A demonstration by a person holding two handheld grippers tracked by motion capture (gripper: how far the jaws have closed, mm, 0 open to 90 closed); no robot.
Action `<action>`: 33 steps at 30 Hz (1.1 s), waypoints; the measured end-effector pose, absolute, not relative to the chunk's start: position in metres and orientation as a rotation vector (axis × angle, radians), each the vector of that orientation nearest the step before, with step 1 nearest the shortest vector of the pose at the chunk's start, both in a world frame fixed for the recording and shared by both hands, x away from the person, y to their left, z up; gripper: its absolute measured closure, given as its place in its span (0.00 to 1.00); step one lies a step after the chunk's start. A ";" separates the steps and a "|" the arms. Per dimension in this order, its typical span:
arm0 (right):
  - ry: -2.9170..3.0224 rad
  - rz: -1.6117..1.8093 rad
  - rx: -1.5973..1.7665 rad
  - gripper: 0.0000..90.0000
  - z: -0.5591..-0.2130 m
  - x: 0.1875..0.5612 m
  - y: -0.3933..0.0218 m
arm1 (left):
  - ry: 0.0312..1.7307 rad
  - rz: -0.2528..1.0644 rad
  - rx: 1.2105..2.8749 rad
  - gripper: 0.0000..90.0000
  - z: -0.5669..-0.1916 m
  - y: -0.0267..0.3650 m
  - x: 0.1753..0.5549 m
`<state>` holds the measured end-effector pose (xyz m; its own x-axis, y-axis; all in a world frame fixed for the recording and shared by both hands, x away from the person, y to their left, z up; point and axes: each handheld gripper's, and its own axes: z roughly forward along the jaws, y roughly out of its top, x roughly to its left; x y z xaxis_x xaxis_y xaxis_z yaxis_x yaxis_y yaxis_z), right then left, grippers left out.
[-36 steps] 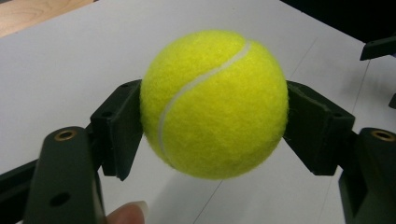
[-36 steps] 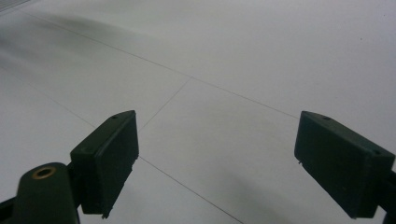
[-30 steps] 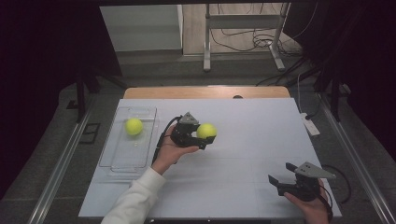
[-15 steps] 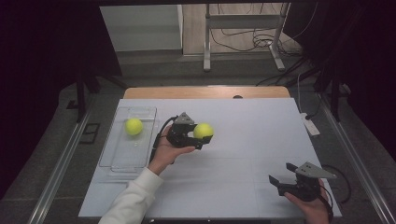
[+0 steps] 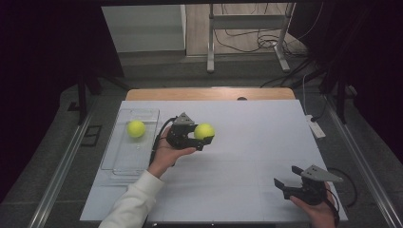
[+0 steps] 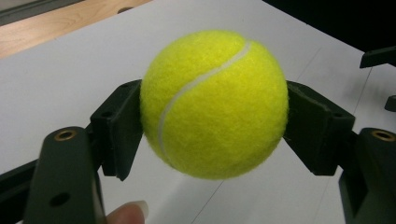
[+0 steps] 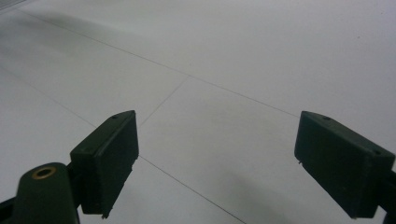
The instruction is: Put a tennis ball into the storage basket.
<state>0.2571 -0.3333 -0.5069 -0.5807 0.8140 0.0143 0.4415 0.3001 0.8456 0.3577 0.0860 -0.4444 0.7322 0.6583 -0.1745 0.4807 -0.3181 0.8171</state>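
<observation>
Counting two tennis balls point(image 5: 204, 131) point(image 5: 136, 128)

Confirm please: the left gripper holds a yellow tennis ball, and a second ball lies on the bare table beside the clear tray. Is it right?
Not quite. The left gripper does hold a tennis ball, but the second ball lies inside the clear tray, as the high view shows.

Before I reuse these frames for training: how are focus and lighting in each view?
High view: table well lit, surroundings nearly black, slightly soft. Left gripper view: tennis ball sharp, evenly lit, fuzz visible. Right gripper view: dim and greyish, tongs slightly soft, faint shadow.
</observation>
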 end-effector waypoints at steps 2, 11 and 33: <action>2.155 1.202 1.120 0.16 -0.507 0.257 -0.333 | 0.866 0.238 1.979 0.30 -0.443 0.087 0.357; 2.152 1.200 1.119 0.16 -0.507 0.257 -0.334 | 0.867 0.250 1.971 0.30 -0.440 0.090 0.356; 2.153 1.205 1.113 0.15 -0.506 0.257 -0.333 | 0.900 0.288 1.948 0.30 -0.432 0.114 0.353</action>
